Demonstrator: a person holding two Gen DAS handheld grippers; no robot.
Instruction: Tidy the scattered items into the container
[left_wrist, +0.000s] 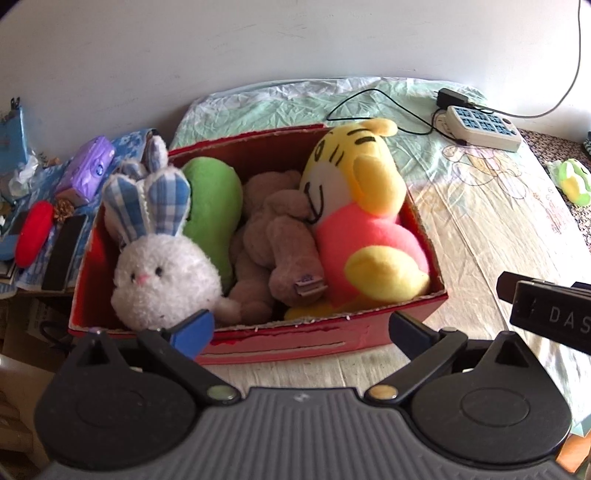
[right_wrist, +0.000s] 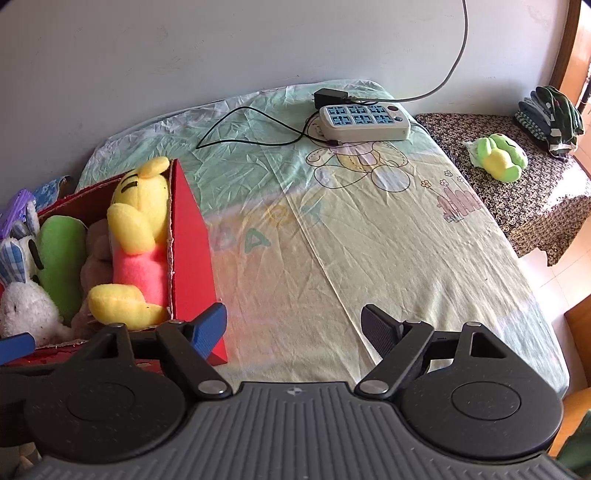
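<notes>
Plush toys packed in the red box, both hand-held grippers empty and one frog toy left out.

The red cardboard box (left_wrist: 258, 343) sits on the bed sheet (right_wrist: 332, 240) and is full: a white rabbit (left_wrist: 162, 280) with checked ears at its left, a green plush (left_wrist: 214, 206) behind it, a brown bear (left_wrist: 277, 251) in the middle and a yellow-and-pink tiger (left_wrist: 362, 221) propped against the right wall, wedged close so that they stay upright. The left hand-held gripper (left_wrist: 299, 328) hovers at the box's near wall, jaws wide apart with nothing between them. The right hand-held gripper (right_wrist: 295, 328) is likewise spread and empty over bare sheet just right of the box. A green-and-yellow frog plush (right_wrist: 496, 157) lies on the patterned cloth (right_wrist: 517, 206) well apart, far right, beyond the power strip (right_wrist: 364, 122); it looks like the item yet to collect.
</notes>
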